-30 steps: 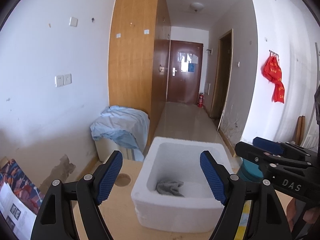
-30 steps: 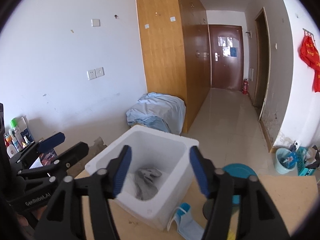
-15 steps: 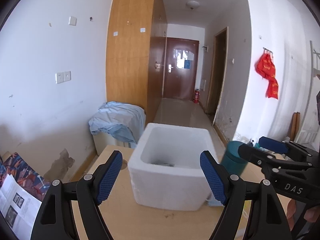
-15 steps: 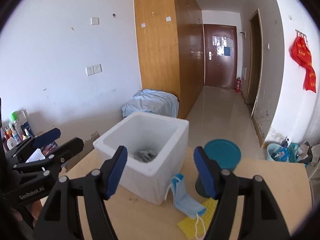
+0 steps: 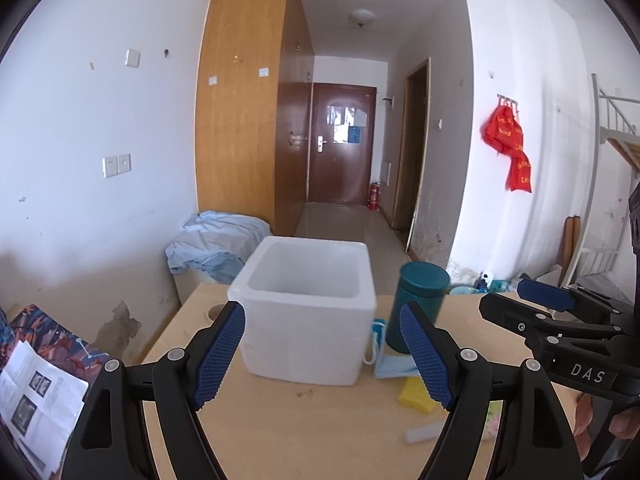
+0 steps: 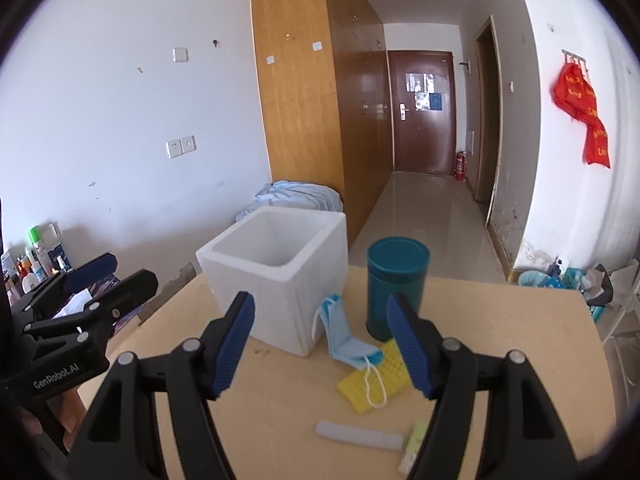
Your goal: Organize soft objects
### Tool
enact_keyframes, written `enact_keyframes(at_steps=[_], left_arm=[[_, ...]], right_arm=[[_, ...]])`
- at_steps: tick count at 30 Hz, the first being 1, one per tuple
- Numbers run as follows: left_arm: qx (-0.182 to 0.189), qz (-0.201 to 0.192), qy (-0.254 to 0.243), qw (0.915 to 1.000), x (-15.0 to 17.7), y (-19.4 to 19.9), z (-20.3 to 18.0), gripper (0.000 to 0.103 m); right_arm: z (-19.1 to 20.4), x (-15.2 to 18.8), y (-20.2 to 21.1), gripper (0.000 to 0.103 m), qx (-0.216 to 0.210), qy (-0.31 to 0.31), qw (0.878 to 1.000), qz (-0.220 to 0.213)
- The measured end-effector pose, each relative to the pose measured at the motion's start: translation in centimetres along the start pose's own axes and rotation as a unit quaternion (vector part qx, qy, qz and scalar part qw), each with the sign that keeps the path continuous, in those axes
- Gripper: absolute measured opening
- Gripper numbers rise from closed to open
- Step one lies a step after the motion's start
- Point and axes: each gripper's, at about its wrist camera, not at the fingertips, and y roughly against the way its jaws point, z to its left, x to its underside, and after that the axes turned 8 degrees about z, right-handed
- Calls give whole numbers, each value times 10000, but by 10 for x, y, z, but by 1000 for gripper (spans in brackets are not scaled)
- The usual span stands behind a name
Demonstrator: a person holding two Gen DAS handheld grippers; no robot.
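A white foam box (image 5: 308, 308) (image 6: 280, 276) stands on the wooden table (image 5: 304, 432) (image 6: 280, 400); its inside floor is hidden by its walls. A blue face mask (image 6: 344, 340) (image 5: 390, 364) leans against the box's right side. A yellow sponge cloth (image 6: 372, 380) (image 5: 416, 394) lies beside it. A grey strip (image 6: 358, 434) (image 5: 424, 434) lies nearer. My left gripper (image 5: 322, 356) is open and empty, in front of the box. My right gripper (image 6: 320, 344) is open and empty, above the mask.
A teal canister (image 5: 418, 304) (image 6: 396, 288) stands right of the box. A small pale packet (image 6: 414, 446) lies at the near right. Papers (image 5: 36, 404) and bottles (image 6: 32, 264) sit left of the table. A blue cloth pile (image 5: 218, 244) lies behind.
Both grippers have pulled back and down from above the box. The grey cloth inside the box has dropped out of sight; the mask, sponge cloth and strip have come into view.
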Motion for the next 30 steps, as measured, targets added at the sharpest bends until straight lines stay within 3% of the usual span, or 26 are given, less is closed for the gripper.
enact_keyframes(at_steps=[13, 17, 30], left_arm=[[197, 24, -147, 9997, 38, 41, -28, 84], [331, 35, -171, 9993, 48, 51, -35, 84], [718, 109, -484, 9962, 86, 69, -60, 88]], right_arm=[[-14, 55, 49, 77, 235, -262, 9994, 16], [-13, 67, 66, 86, 367, -240, 9990, -36], [-6, 108, 98, 94, 611, -194, 9978, -187]])
